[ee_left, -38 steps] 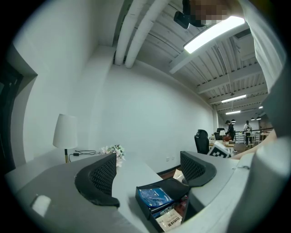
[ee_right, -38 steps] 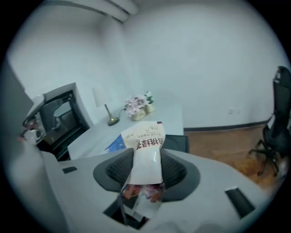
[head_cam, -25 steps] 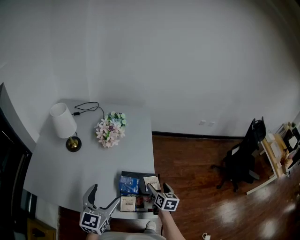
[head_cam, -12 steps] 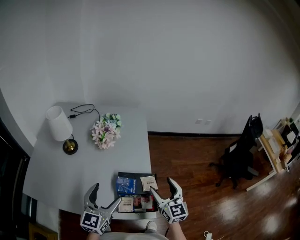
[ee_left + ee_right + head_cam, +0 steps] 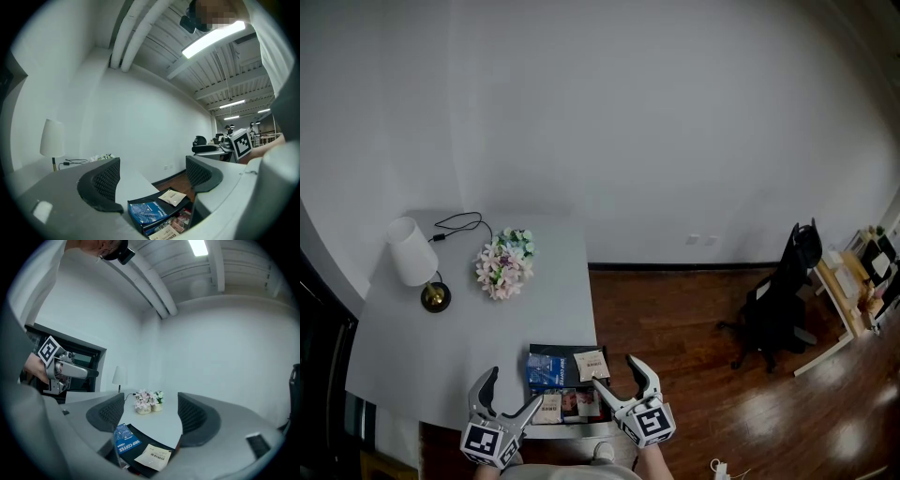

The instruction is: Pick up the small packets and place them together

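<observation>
- The right gripper [image 5: 617,373] has lifted off the packets and rolled. Its jaws have just been closing a little, but stand wide with nothing between them.
- The left gripper [image 5: 510,392] is also wide apart and empty.
- The beige packet [image 5: 591,365] lies on the black pack [image 5: 558,353], at ten o'clock from the right gripper, which is the nearer one.
- Its long axis seems to run from one to seven o'clock.

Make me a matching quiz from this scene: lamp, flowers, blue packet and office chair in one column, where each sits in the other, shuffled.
1 lamp
2 flowers
3 blue packet
4 office chair

A on the wooden floor
B near edge of the table, beside the beige packet
C table's far left corner
D just right of the lamp

Pairs: 1-C, 2-D, 3-B, 4-A.
</observation>
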Demonstrator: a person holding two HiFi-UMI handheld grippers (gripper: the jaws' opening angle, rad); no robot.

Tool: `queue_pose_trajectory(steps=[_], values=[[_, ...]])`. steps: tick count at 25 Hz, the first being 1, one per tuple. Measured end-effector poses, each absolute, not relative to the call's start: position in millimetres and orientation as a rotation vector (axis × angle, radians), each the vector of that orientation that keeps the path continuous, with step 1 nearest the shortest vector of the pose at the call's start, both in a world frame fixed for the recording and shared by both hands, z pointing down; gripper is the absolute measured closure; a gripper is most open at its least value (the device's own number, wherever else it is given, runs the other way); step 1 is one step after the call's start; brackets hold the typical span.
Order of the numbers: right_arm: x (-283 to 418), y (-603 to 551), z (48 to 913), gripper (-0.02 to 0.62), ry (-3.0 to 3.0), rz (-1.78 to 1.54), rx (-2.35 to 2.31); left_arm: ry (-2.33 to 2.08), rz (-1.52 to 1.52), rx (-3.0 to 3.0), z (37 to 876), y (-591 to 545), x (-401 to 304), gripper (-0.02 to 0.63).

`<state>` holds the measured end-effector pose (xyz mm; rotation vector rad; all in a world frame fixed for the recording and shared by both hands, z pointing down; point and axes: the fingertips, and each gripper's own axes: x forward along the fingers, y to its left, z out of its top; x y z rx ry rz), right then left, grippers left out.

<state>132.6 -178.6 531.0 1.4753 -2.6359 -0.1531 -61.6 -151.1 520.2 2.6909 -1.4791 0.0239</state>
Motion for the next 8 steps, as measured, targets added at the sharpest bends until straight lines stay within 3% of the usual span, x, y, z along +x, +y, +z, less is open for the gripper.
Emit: queue_pose_trajectory(steps=[8], values=[[134.1, -170.2, 534.9, 0.222, -2.684, -0.162, 1.374, -1.484, 0.038, 2.698, 519.6, -146.1, -39.7, 0.170]])
